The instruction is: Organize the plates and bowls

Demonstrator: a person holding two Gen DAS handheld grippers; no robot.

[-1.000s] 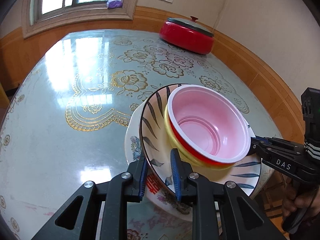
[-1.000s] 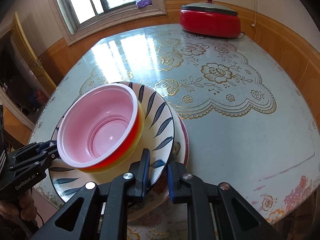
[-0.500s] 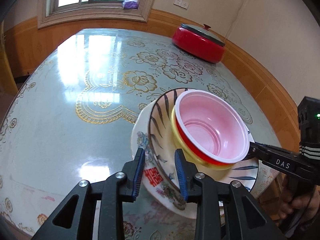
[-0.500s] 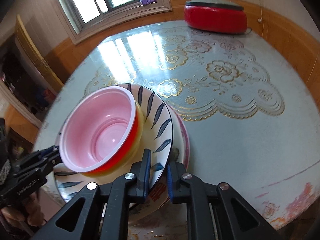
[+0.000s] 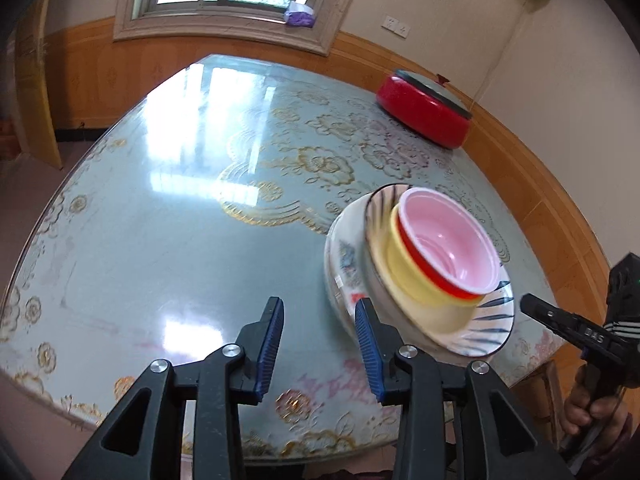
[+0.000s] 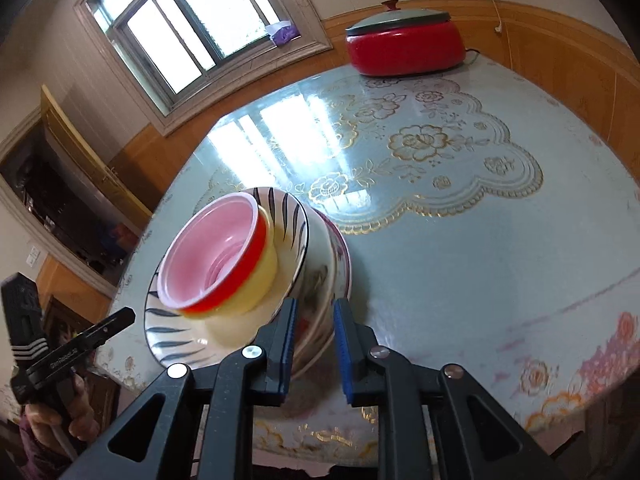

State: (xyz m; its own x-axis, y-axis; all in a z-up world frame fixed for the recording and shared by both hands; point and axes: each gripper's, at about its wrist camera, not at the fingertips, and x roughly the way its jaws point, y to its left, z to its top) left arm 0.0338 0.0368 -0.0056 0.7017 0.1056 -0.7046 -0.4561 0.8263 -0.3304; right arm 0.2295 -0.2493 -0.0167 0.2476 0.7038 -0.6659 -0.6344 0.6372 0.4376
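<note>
Left wrist view: left gripper [image 5: 320,344] opening, nothing between its pads, stack just right of it. Right wrist view only: right gripper [image 6: 314,340] opening, flowered plate [image 6: 340,264] rim in its gap, blurred. Pink bowl [image 6: 212,252] nested on striped plate [image 6: 288,208] near table [image 6: 460,240] edge; red lidded pot [image 6: 404,44] far behind.

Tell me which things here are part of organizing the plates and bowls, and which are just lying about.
Job: pink bowl, yellow bowl, striped plate, floral plate.
Lying about: red lidded pot, purple packet on windowsill.
</note>
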